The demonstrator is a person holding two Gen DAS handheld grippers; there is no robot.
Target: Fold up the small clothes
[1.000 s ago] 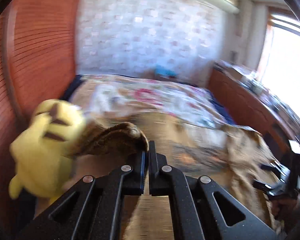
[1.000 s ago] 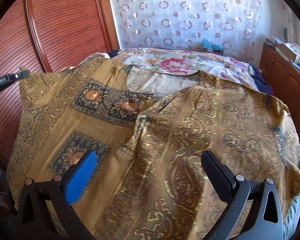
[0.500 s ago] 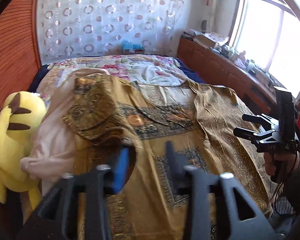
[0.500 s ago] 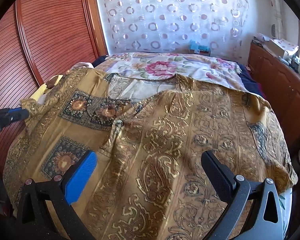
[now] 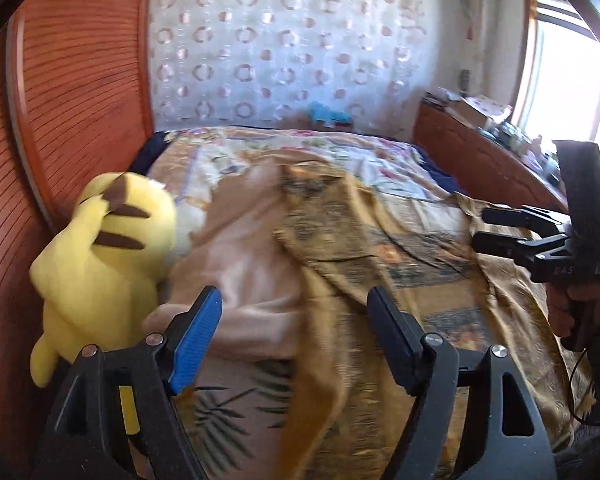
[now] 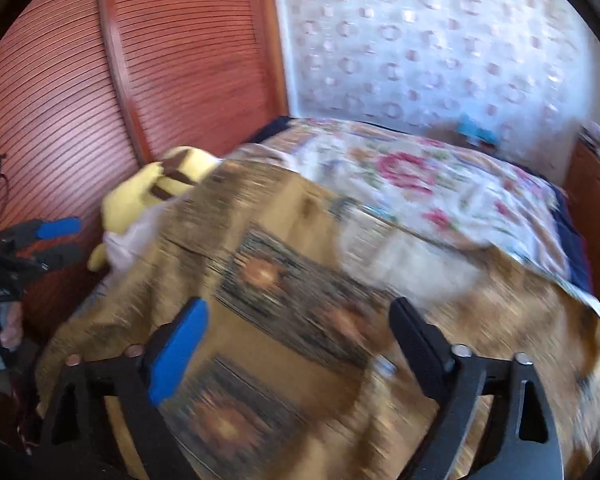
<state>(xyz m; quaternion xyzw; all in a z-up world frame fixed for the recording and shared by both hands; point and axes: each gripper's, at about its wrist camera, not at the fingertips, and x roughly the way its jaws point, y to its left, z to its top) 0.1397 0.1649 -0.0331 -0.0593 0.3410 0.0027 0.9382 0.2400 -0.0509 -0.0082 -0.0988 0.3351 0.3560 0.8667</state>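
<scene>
- My left gripper (image 5: pixel 294 326) is opening, nothing pinched; my right gripper (image 6: pixel 298 340) is closing, empty, over the cloth
- The gold patterned garment (image 5: pixel 380 280) lies spread on the bed (image 5: pixel 380 160); a fold seems just released
- Next, I judge: grasp another edge

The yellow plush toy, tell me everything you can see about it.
The yellow plush toy is soft, fuzzy fabric, bright yellow with brown stripes on its back and a dark-tipped ear. It sits at the bed's left edge, its back to the left camera, against the reddish wooden panel. A pale pink cloth presses against its right side. Neither gripper touches it.
</scene>
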